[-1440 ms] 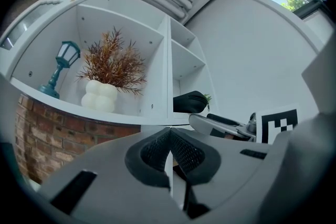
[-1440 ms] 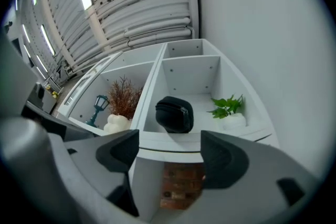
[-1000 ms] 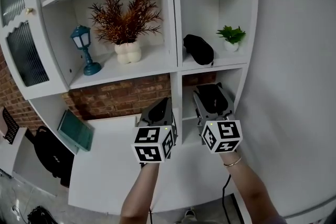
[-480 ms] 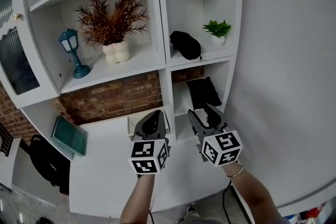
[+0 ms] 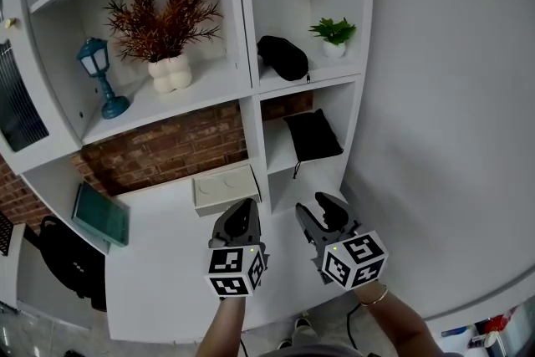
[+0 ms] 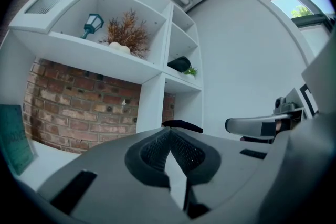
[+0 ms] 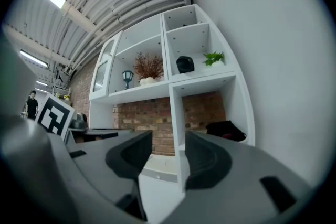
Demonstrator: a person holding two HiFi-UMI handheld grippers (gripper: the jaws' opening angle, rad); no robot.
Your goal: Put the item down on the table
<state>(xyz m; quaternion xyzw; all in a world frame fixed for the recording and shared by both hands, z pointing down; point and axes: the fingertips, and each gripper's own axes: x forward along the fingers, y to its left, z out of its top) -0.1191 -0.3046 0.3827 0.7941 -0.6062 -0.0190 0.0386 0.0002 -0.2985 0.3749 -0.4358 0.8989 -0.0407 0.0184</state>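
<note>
In the shelf unit's (image 5: pixel 247 79) lower right cubby, the black pouch (image 5: pixel 311 135) lies flat, untouched. Below it the right gripper (image 5: pixel 316 210) has empty jaws that stand apart and are closing; the left gripper (image 5: pixel 244 213) is pressed together on nothing. A stray forward swing could drag the pouch off its ledge.

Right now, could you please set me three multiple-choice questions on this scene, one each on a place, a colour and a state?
1. Where does the green plant stand? A. on the table B. on the upper right shelf, near the black pouch C. on the floor
2. What colour is the lantern? A. red B. yellow C. teal
3. How is the left claw? A. shut, empty B. wide open C. gripping a cup
B: the head view shows it there. C: its body is teal. A: its jaws meet, nothing between.
</note>
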